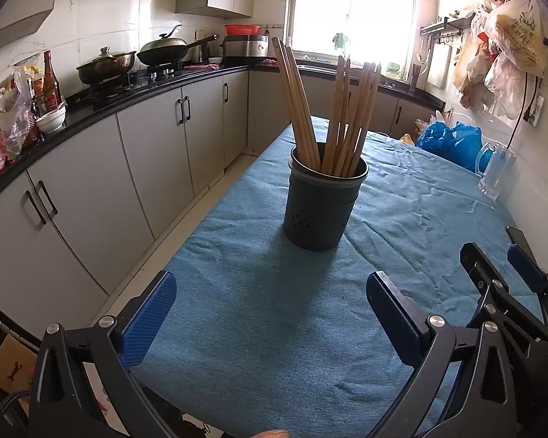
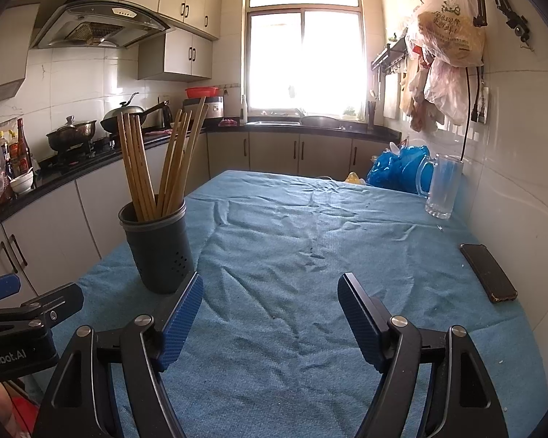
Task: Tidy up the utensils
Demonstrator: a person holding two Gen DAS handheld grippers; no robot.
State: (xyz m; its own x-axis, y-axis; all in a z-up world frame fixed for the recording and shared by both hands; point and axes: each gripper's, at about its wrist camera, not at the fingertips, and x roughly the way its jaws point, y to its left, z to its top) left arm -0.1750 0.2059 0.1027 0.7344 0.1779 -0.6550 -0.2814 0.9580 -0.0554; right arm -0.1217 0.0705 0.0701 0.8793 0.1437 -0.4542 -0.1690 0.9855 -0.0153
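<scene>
I hold both grippers over the blue-clothed worktop, jaws spread wide and empty: left gripper, right gripper. The holder with its chopsticks stands at 12 o'clock in the left view, 10 o'clock in the right. Risk: the tall, splayed chopsticks make it top-heavy; a jaw brushing them could tip it. The phone at 3 o'clock could be struck.

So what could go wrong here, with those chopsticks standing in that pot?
The chopsticks lean outward, well above the dark holder; tugging one could tip it over.

The wrinkled blue cloth might slide or bunch underneath.

The phone by the right tongs could get knocked.
</scene>
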